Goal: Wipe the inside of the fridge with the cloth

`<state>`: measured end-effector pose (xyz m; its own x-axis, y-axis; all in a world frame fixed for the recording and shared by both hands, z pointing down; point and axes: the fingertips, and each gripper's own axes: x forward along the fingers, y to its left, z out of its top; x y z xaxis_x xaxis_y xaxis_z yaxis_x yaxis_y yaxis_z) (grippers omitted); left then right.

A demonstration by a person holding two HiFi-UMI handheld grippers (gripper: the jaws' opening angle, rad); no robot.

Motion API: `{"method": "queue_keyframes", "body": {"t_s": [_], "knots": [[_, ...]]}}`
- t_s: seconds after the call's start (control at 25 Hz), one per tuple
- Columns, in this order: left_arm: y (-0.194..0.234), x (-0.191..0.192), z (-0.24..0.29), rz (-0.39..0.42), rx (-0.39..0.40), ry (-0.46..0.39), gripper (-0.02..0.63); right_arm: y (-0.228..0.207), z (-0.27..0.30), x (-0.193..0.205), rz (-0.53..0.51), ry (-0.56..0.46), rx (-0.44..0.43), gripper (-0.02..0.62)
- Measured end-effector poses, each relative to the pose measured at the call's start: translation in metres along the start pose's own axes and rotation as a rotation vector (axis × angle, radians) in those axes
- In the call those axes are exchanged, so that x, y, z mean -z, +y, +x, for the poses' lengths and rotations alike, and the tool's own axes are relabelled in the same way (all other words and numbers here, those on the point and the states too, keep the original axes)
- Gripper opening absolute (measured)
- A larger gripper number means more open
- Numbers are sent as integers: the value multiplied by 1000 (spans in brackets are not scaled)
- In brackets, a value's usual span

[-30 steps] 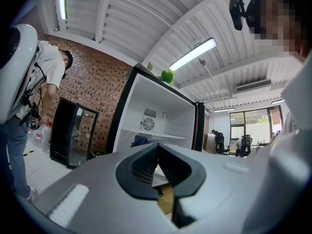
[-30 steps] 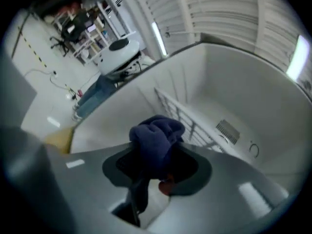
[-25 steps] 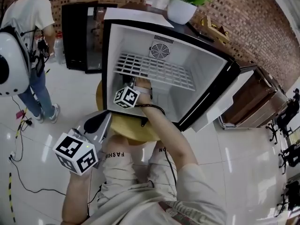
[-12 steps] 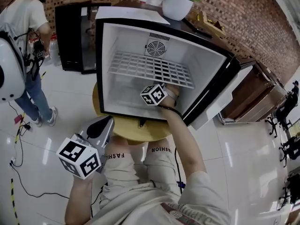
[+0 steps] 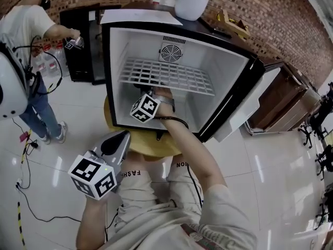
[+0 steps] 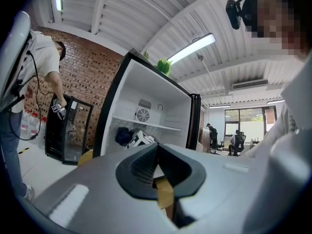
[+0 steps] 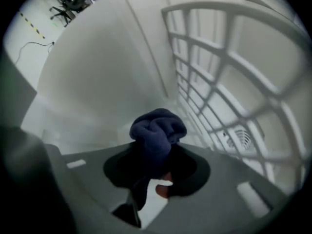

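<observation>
The small fridge (image 5: 112,77) stands open, white inside, with a wire shelf (image 5: 166,76) and a fan (image 5: 169,52) on its back wall. My right gripper (image 7: 155,155) is under that shelf near the fridge's left wall; its marker cube (image 5: 144,108) shows in the head view. Its jaws have just been closing and are shut on a bunched dark blue cloth (image 7: 157,130), which sticks out past the tips. My left gripper (image 5: 122,136) hangs outside, below the fridge's front edge, shut with nothing between its fingers. From the left gripper view the cloth (image 6: 123,136) shows inside the fridge.
The fridge sits on a round yellow stool (image 5: 151,144), its door (image 5: 244,113) swung open to the right. A potted plant (image 5: 190,4) stands on top. At left stand a black glass-door cabinet (image 5: 83,40) and a person (image 5: 28,30). Cables (image 5: 26,191) trail on the floor.
My right gripper swung right across the fridge floor, then back to the left side. The left gripper hardly moved. The person at the left raised an arm toward the black cabinet.
</observation>
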<state>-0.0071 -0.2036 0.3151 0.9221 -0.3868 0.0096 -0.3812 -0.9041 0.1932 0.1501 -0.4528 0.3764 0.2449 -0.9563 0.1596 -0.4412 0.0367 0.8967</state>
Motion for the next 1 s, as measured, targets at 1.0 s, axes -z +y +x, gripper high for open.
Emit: {"method": "queue_keyframes", "body": {"t_s": [1.0], "knots": [[-6, -21, -14, 16, 2, -44, 2, 44, 23, 13, -132, -26, -262, 121]]}}
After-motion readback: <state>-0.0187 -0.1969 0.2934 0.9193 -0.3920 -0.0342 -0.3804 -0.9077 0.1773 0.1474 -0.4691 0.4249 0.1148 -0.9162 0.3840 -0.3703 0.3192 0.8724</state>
